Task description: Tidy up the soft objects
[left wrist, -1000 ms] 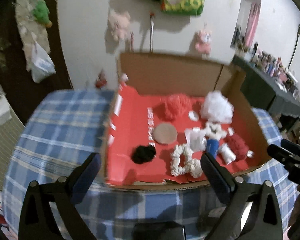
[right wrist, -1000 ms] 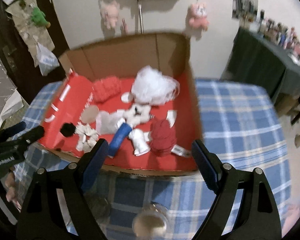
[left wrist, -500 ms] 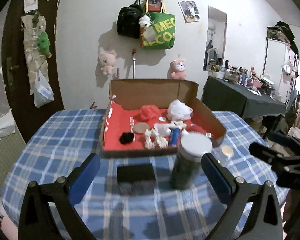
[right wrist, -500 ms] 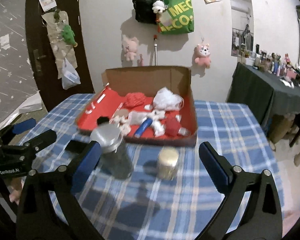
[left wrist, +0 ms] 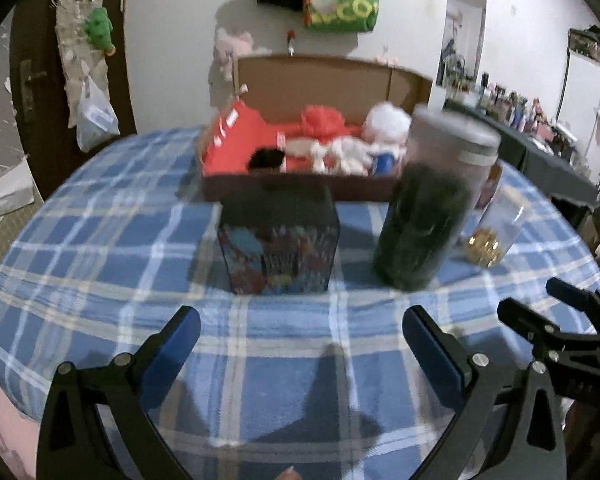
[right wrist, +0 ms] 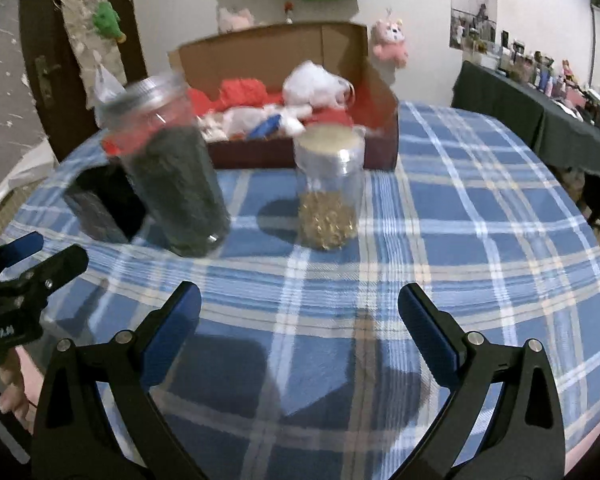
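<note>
Left gripper (left wrist: 300, 344): tilting down over the near edge of the blue plaid tablecloth (left wrist: 100, 248), jaws standing wide apart and gripping nothing.

Right gripper (right wrist: 300, 320): angling down likewise over the near edge, its jaws having just been opening and now spread wide with nothing between them. A few fingers (right wrist: 14, 390) of the person are showing at the lower left of the right wrist view.

Cardboard box (left wrist: 300, 190): sitting toward the far edge, red-lined, holding the soft objects: red yarn bundle (left wrist: 324, 120), white fluffy wad (left wrist: 386, 122), black pom (left wrist: 266, 158), white rope pieces (left wrist: 340, 158).

Black mesh holder (left wrist: 280, 240): standing just in front of the box.

Tall jar with dark contents (left wrist: 424, 216): standing beside the holder, grey lid on.

Small jar with gold contents (right wrist: 328, 188): standing near the tall jar, apart from it.
</note>
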Demonstrator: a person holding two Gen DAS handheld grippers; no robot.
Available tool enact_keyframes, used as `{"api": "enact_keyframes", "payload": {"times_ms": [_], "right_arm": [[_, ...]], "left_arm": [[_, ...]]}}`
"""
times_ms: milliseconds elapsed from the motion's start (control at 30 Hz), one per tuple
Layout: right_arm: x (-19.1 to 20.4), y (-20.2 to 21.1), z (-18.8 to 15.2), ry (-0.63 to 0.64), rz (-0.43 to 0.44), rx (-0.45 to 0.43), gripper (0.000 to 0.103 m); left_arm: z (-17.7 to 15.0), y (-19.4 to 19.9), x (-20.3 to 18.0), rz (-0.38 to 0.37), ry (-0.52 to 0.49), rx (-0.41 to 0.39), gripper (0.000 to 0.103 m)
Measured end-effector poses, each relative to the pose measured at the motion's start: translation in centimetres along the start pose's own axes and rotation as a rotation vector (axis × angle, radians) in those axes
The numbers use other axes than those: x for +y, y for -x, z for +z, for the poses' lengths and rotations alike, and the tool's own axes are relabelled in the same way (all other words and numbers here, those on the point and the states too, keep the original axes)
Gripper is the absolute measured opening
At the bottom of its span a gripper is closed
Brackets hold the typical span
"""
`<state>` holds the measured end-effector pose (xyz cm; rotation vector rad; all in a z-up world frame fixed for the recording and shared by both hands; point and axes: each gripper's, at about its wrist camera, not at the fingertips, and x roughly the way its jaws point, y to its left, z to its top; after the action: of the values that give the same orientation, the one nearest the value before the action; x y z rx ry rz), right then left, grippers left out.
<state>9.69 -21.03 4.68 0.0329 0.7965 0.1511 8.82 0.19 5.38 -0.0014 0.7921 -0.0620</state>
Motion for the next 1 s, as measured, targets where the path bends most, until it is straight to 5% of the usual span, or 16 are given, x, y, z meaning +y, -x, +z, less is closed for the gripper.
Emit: {"api": "enact_keyframes", "payload": {"times_ms": [233,1000], "right_arm": [[-0.7,-3.2,-1.1,-0.012,-0.046,0.08,0.101],[-0.7,-3.3,-1.1,-0.018,-0.091,0.081,0.101]], "left_arm": [[-1.3,-2.8,-0.6,0.005,-0.001,0.092,0.103],[-1.8,-2.9,-1.1,0.043,-0.014,0.075,0.103]]}}
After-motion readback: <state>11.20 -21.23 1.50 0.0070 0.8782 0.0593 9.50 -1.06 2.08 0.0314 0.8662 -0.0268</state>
